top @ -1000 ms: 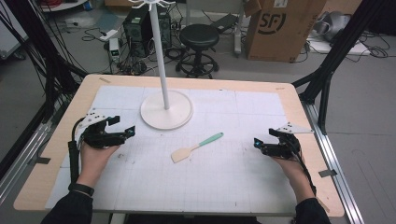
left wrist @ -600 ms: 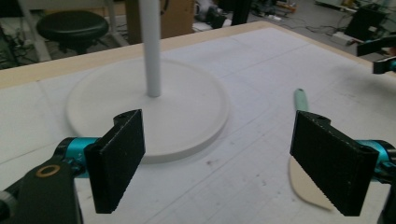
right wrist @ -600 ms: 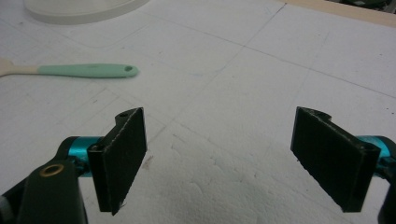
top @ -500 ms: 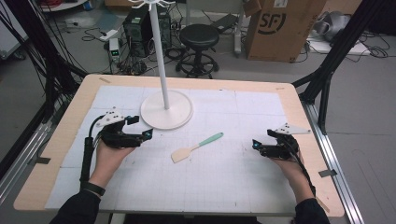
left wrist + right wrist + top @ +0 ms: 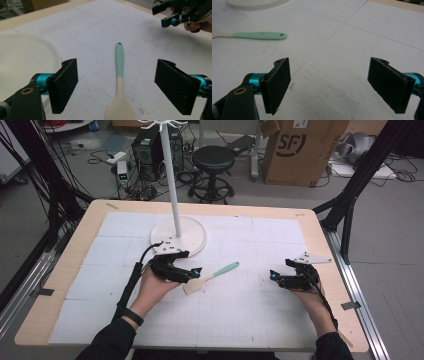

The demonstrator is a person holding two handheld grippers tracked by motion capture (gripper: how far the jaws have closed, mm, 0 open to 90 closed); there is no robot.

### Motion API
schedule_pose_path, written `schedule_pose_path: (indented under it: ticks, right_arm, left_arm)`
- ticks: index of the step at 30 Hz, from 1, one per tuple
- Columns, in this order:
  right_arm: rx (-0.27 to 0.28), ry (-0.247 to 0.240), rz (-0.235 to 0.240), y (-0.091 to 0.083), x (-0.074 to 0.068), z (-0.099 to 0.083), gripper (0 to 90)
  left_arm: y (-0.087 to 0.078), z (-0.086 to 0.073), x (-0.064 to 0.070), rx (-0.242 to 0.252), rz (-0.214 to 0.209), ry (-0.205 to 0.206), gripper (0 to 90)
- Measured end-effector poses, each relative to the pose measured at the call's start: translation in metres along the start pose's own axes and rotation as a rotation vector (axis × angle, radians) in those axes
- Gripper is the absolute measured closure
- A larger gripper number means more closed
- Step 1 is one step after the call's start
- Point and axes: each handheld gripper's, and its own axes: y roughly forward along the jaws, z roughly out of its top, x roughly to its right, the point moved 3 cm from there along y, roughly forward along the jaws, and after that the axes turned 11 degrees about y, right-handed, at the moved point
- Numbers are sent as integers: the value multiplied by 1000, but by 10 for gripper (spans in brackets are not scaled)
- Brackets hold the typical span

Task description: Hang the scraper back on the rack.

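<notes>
Cut off: cream blade of the mint-handled silicone spatula [image 5: 119,82], at the left gripper view's bottom edge.
Spatula: mid-table, near the white round stand base [image 5: 179,236].
Left gripper [image 5: 192,272]: wide, moved in from the table's left side to the blade.
Right gripper [image 5: 274,276]: wide, unmoved.

One marking can be read — the letters "SF" in white on the side of a brown cardboard box [image 5: 300,150], standing on the floor beyond the table's far edge, well away from both pairs of jaws — no other legible text.
</notes>
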Motion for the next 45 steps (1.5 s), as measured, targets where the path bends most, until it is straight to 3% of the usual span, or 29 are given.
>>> schedule_pose_path:
  ticks: [5, 8, 9, 13, 20, 25, 27, 31, 41, 45]
  right_arm:
    - [0, -2, 1, 1, 0, 0, 178]
    - [-1, -2, 3, 1, 0, 0, 179]
    - [-1, 0, 4, 1, 0, 0, 179]
    - [-1, -1, 5, 1, 0, 0, 179]
    - [-4, -1, 5, 2, 0, 0, 179]
    - [-2, -8, 4, 2, 0, 0, 180]
    - [-2, -6, 6, 2, 0, 0, 180]
    - [4, 2, 6, 1, 1, 0, 180]
    - [9, -1, 10, 1, 0, 1, 180]
    - [9, 2, 9, 0, 1, 1, 180]
  left_arm:
    - [28, -5, 7, -44, -64, 8, 234]
    - [36, -7, 9, -64, -76, 13, 252]
    - [41, -9, 10, -74, -92, 16, 317]
    - [54, -16, 12, -131, -81, 54, 401]
    - [65, -19, 16, -186, -72, 85, 554]
    - [74, -17, 20, -224, -50, 123, 622]
    - [78, -19, 22, -271, -44, 137, 642]
    - [76, -18, 22, -298, -30, 132, 653]
    - [76, -20, 23, -288, -40, 109, 790]
    - [76, -20, 23, -284, -39, 98, 804]
